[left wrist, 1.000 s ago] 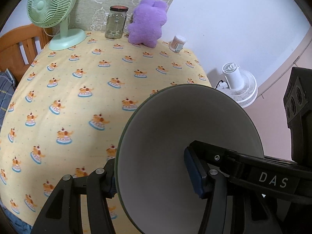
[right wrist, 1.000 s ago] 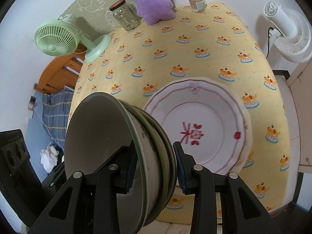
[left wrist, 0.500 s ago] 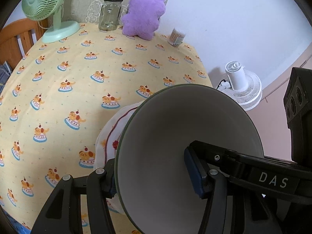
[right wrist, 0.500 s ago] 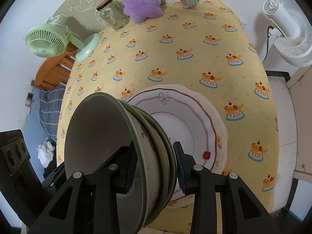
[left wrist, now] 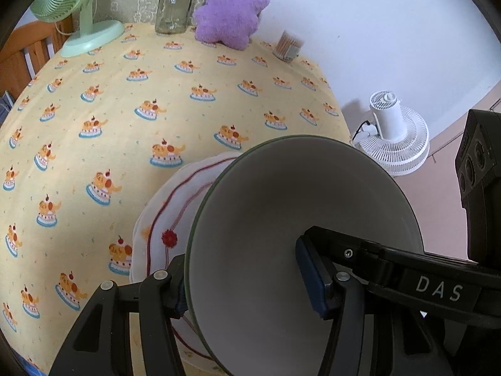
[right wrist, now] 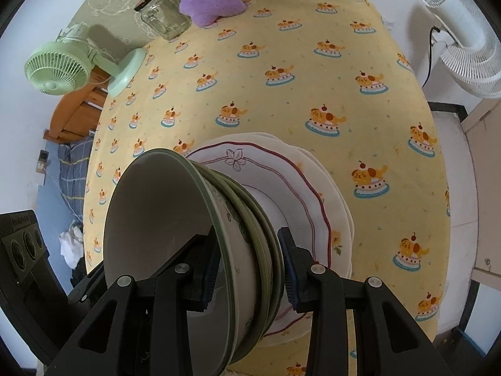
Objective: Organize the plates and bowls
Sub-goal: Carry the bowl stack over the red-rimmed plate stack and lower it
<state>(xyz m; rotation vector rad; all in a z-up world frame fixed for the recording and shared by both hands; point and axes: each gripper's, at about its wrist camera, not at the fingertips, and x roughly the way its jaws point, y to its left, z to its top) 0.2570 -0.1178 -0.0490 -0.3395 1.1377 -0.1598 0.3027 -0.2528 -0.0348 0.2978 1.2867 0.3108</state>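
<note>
Both grippers now hang lower over the stacked plates (right wrist: 316, 185) at lower centre; left gripper (left wrist: 241, 282) and right gripper (right wrist: 247, 269) jaws clamp the nested bowls (right wrist: 162, 219), nearly ready to set down.

Right gripper (right wrist: 249, 271) clamps nested green-rimmed bowls (right wrist: 200, 235), apparently three, above stacked plates (right wrist: 300, 194) on tablecloth (right wrist: 281, 103).
</note>
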